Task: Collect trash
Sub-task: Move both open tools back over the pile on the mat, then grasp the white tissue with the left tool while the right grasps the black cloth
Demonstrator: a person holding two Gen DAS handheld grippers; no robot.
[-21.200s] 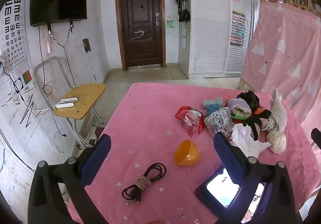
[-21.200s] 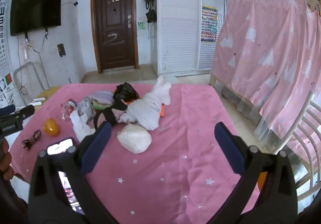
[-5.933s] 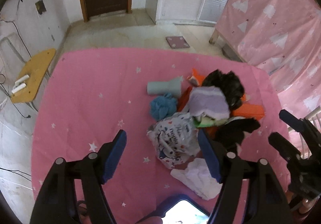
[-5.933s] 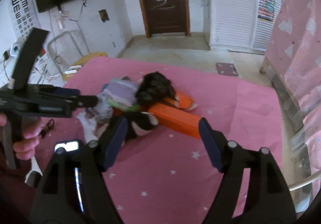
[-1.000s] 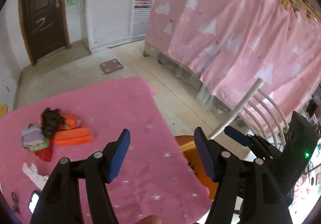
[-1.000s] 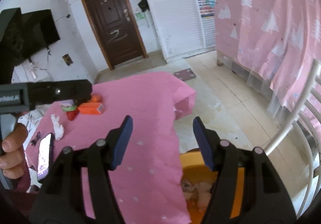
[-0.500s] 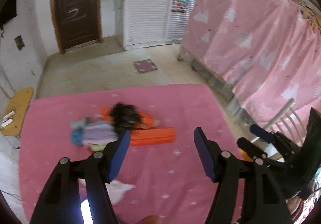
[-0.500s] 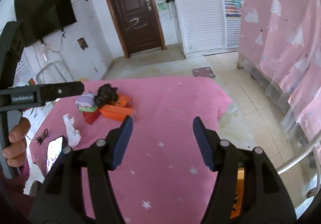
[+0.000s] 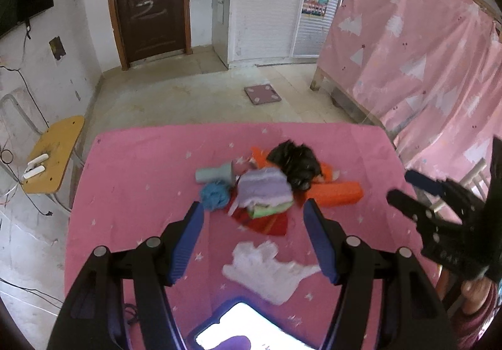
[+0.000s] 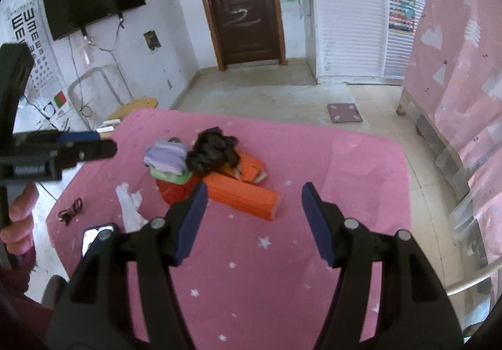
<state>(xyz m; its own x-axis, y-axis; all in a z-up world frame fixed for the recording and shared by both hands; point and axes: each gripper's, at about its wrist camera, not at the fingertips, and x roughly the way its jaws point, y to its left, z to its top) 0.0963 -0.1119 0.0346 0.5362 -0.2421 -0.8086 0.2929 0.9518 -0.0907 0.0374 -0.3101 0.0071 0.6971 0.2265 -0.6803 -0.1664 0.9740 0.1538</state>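
A pile lies mid-table on the pink star cloth (image 9: pixel 141 180): a purple cloth (image 9: pixel 263 188), a black clump (image 9: pixel 296 161), an orange box (image 9: pixel 337 193), a red wrapper (image 9: pixel 266 224), a blue puff (image 9: pixel 215 196) and a grey tube (image 9: pixel 215 174). A crumpled white tissue (image 9: pixel 266 265) lies nearer me. My left gripper (image 9: pixel 254 237) is open and empty above the tissue. My right gripper (image 10: pixel 254 218) is open and empty above the table, near the orange box (image 10: pixel 241 193). The right gripper also shows in the left wrist view (image 9: pixel 420 190).
A lit phone (image 9: pixel 244 331) lies at the table's near edge. A black cable (image 10: pixel 70 207) lies at the table's left end. A yellow chair (image 9: pixel 55 155) stands left of the table. A pink curtain (image 9: pixel 423 67) hangs on the right. A scale (image 9: pixel 262 94) is on the floor.
Both views have swung from the orange bin beside the table's right edge back over the table. Both grippers now hover near the pile, still open.
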